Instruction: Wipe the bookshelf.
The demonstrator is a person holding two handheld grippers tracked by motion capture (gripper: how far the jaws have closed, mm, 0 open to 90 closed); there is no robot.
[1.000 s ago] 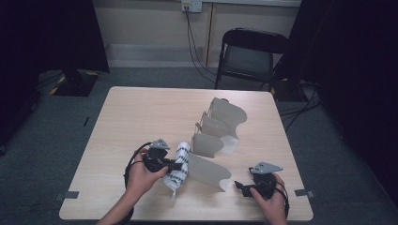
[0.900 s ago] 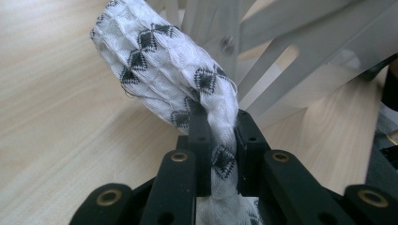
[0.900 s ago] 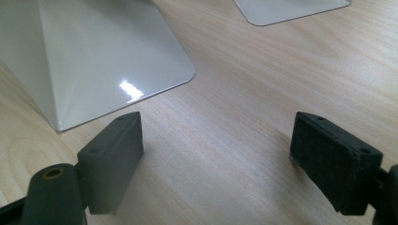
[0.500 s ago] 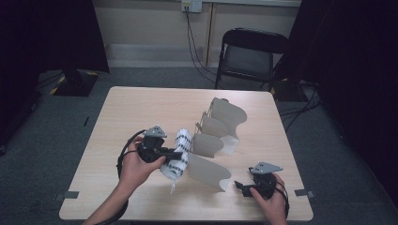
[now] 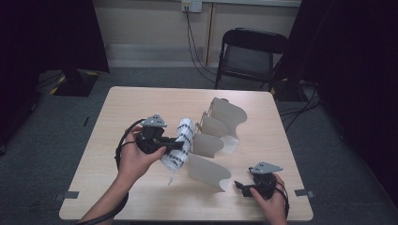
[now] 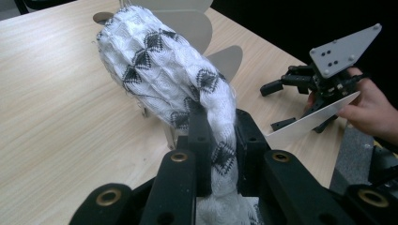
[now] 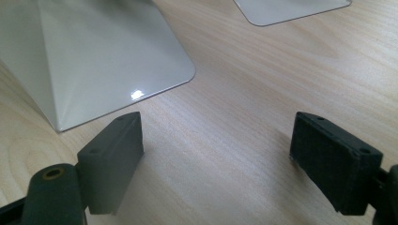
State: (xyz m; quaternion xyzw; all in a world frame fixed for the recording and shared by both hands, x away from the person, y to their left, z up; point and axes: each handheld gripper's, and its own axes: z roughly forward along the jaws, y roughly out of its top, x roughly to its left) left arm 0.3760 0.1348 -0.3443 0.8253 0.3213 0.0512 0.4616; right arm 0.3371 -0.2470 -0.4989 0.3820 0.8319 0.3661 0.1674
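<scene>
Two grippers work at a light wooden table (image 5: 117, 112), and a rack of pale curved panels (image 5: 220, 126) near its middle serves as the landmark. Left of the rack, the left gripper (image 5: 176, 144) is raised off the tabletop with its jaws clamped on a white knitted sock with black diamond marks (image 5: 180, 143). In the left gripper view the sock (image 6: 164, 75) is pinched between the two black jaws near one end, and its bulkier part reaches forward toward the rack's panels. The sock hangs just beside the rack's left edge, close to its middle panels; whether it touches them I cannot tell. Right of the rack and nearer the person, the right gripper (image 5: 240, 186) rests low by the table's front edge. Its jaws stand wide apart over bare wood with nothing between them, just beside the nearest panel (image 7: 94, 56).
</scene>
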